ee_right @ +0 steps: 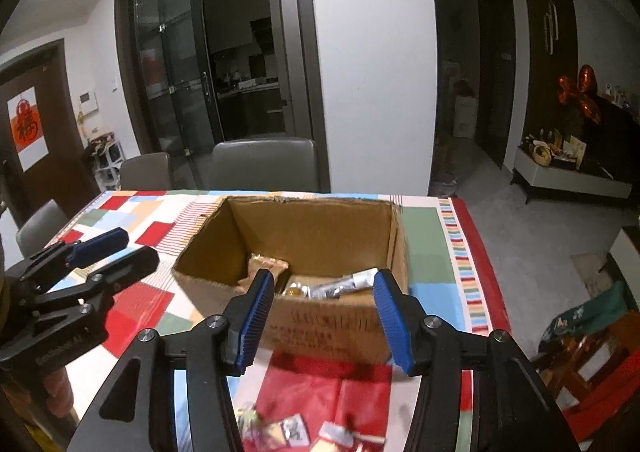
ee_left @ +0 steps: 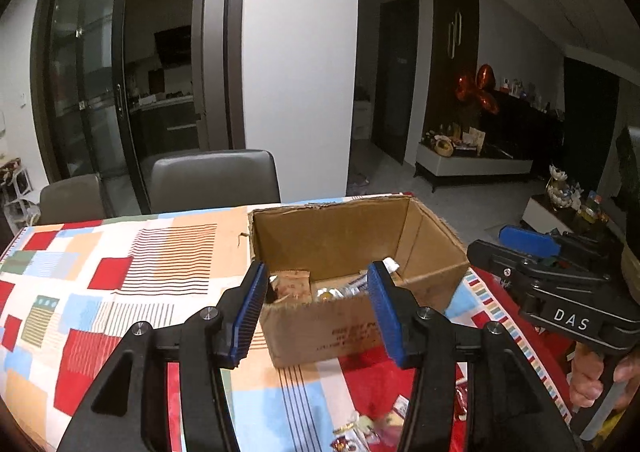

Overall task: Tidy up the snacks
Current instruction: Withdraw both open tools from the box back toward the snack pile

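Observation:
An open cardboard box (ee_left: 340, 240) (ee_right: 316, 236) stands on the patterned tablecloth. Inside lie a tan snack packet (ee_left: 292, 284) (ee_right: 266, 264), a silvery packet (ee_right: 348, 284) and a yellow-topped item (ee_right: 296, 289). My left gripper (ee_left: 318, 284) hovers just in front of the box's near wall, open, with nothing between its blue pads. My right gripper (ee_right: 324, 286) hangs beside it in the same pose, open and empty; it also shows at the right edge of the left wrist view, right gripper (ee_left: 504, 248). Several loose wrapped snacks (ee_left: 360, 428) (ee_right: 280, 428) lie on the cloth below the grippers.
The table (ee_right: 460, 252) carries a red, blue and striped cloth. Two grey chairs (ee_left: 216, 180) (ee_left: 72, 196) stand at its far side before a glass sliding door. A hand (ee_left: 588, 380) holds the right gripper's handle. To the right the floor drops away toward a low cabinet (ee_right: 572, 176).

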